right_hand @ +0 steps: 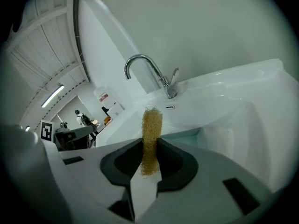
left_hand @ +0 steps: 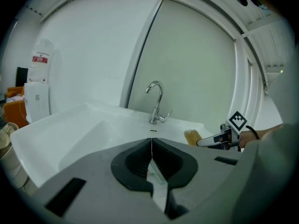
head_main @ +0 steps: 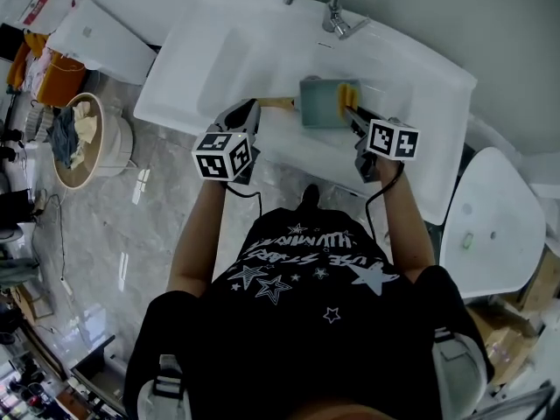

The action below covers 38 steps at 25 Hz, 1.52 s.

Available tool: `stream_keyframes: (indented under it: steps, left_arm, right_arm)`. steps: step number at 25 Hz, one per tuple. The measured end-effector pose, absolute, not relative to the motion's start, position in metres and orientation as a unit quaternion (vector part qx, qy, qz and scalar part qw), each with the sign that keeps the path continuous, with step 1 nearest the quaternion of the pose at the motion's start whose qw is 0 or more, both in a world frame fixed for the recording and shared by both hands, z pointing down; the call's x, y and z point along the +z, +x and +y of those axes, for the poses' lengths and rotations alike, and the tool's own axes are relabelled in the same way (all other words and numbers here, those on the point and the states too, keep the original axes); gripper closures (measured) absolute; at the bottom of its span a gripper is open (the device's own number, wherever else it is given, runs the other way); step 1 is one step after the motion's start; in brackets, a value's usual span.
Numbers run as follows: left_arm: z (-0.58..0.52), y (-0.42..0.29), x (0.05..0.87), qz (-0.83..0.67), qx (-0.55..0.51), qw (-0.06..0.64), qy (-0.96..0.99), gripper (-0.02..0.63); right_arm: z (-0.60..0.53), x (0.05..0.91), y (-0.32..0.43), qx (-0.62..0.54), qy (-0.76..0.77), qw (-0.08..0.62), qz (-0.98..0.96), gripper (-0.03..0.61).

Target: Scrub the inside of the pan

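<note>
A square teal pan (head_main: 317,105) with a wooden handle (head_main: 276,103) sits in the white sink (head_main: 219,59); its rim (right_hand: 189,135) shows in the right gripper view. My right gripper (head_main: 352,112) (right_hand: 150,147) is shut on a yellow scrubbing sponge (head_main: 348,94) (right_hand: 151,136), held at the pan's right side. My left gripper (head_main: 253,110) (left_hand: 152,146) is at the handle's outer end, its jaws shut with nothing showing between them. From the left gripper view the pan is hidden, but the right gripper (left_hand: 219,139) and the sponge (left_hand: 191,136) show.
A chrome faucet (head_main: 328,7) (left_hand: 156,101) (right_hand: 154,73) stands at the sink's back edge. On the floor to the left is a round basket of cloths (head_main: 83,138). A white fixture (head_main: 494,226) is on the right, and a white box (head_main: 101,38) at the upper left.
</note>
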State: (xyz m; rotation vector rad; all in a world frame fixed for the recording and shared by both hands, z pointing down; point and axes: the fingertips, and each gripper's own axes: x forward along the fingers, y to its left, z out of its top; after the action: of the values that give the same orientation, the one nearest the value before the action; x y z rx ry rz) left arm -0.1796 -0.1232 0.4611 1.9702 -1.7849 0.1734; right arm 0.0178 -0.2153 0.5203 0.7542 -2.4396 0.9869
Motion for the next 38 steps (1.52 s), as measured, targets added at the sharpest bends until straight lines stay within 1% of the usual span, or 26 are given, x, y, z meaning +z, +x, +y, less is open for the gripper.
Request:
stream_keyframes:
  steps: [7, 8, 9, 11, 15, 17, 23, 31, 38]
  left_arm:
    - [-0.156, -0.175, 0.486, -0.597, 0.107, 0.284, 0.742, 0.598]
    - [-0.159, -0.173, 0.491, -0.582, 0.116, 0.292, 0.750, 0.566]
    - [-0.161, -0.170, 0.497, -0.565, 0.125, 0.300, 0.758, 0.521]
    - [-0.166, -0.167, 0.508, -0.533, 0.148, 0.309, 0.774, 0.472]
    - [-0.169, -0.164, 0.536, -0.467, 0.220, 0.298, 0.803, 0.409]
    - [-0.169, -0.166, 0.549, -0.442, 0.251, 0.295, 0.809, 0.393]
    - [-0.181, -0.180, 0.572, -0.381, 0.306, 0.296, 0.821, 0.380]
    - [-0.185, -0.199, 0.606, -0.329, 0.381, 0.295, 0.812, 0.380]
    - [-0.181, -0.195, 0.628, -0.280, 0.406, 0.290, 0.821, 0.380]
  right_arm:
    - [-0.233, 0.531, 0.017, 0.376, 0.280, 0.191, -0.862, 0.491]
    - [-0.232, 0.534, 0.017, 0.381, 0.284, 0.191, -0.859, 0.491]
    - [-0.232, 0.536, 0.016, 0.384, 0.290, 0.192, -0.855, 0.491]
    - [-0.233, 0.540, 0.016, 0.388, 0.305, 0.194, -0.848, 0.491]
    - [-0.237, 0.543, 0.014, 0.400, 0.344, 0.187, -0.829, 0.491]
    - [-0.237, 0.543, 0.013, 0.405, 0.361, 0.180, -0.821, 0.491]
    - [-0.240, 0.543, 0.011, 0.409, 0.407, 0.171, -0.799, 0.491]
    - [-0.240, 0.553, 0.005, 0.411, 0.438, 0.181, -0.778, 0.491]
    - [-0.236, 0.563, 0.000, 0.416, 0.451, 0.190, -0.766, 0.491]
